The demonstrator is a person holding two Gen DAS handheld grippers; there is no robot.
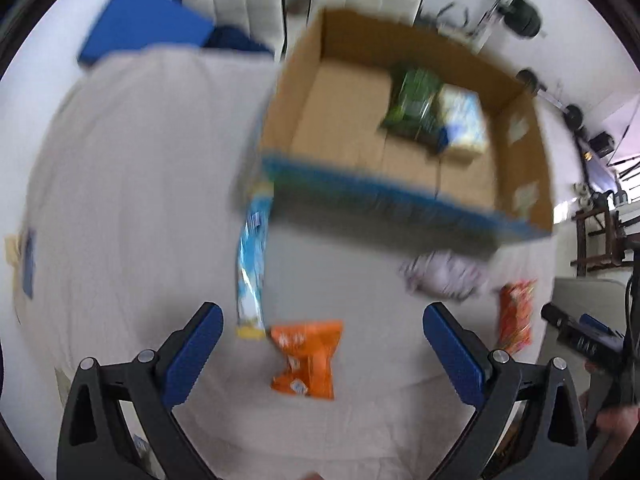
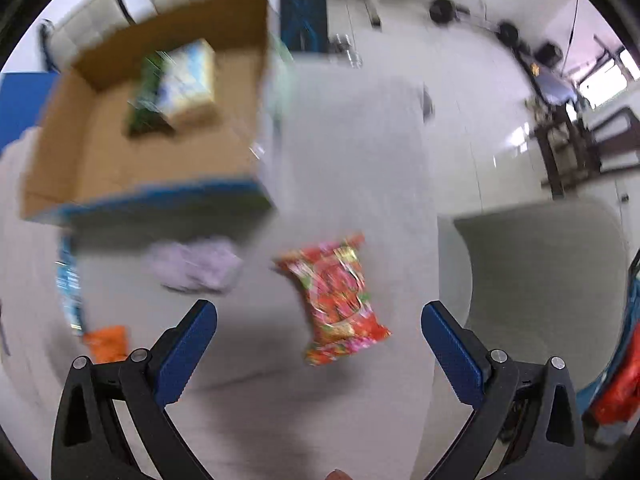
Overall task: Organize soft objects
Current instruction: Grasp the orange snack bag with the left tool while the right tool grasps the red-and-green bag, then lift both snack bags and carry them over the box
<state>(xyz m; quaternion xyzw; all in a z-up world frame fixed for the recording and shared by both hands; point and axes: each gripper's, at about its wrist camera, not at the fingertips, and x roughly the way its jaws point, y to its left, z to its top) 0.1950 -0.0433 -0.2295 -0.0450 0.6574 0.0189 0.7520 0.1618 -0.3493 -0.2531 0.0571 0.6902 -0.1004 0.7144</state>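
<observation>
Left claw point(image 1: 322, 354): jaws wide apart, nothing between them; it hangs above the cloth-covered counter point(image 1: 120, 168), with the orange packet point(image 1: 306, 358) lying on the cloth in line with the gap.

Right claw point(image 2: 318, 346): jaws wide apart, holding nothing; the red packet point(image 2: 338, 300) lies on the cloth just ahead of the gap.

Box point(image 1: 400, 128): open cardboard, blue band along the near edge, standing on the counter. Inside, toward the far right corner, a green packet point(image 1: 414, 102) and a pale pack point(image 1: 464, 124) lie side by side, touching.

Long blue packet point(image 1: 252, 272): flat on the cloth at the box's near left corner, running toward the left claw; its yellow end sits just beside the orange packet.

Lilac bundle point(image 2: 196, 266): crumpled, soft-looking, on the cloth just in front of the box, between the blue packet and the red one.

Red packet, left view point(image 1: 516, 316): right of the bundle, near the counter's edge.

Grey chair point(image 2: 548, 280): beside the counter on the right.

Blue panel point(image 1: 140, 26): beyond the counter's far left corner.

Both views are motion-blurred; printing on the packets cannot be read.
</observation>
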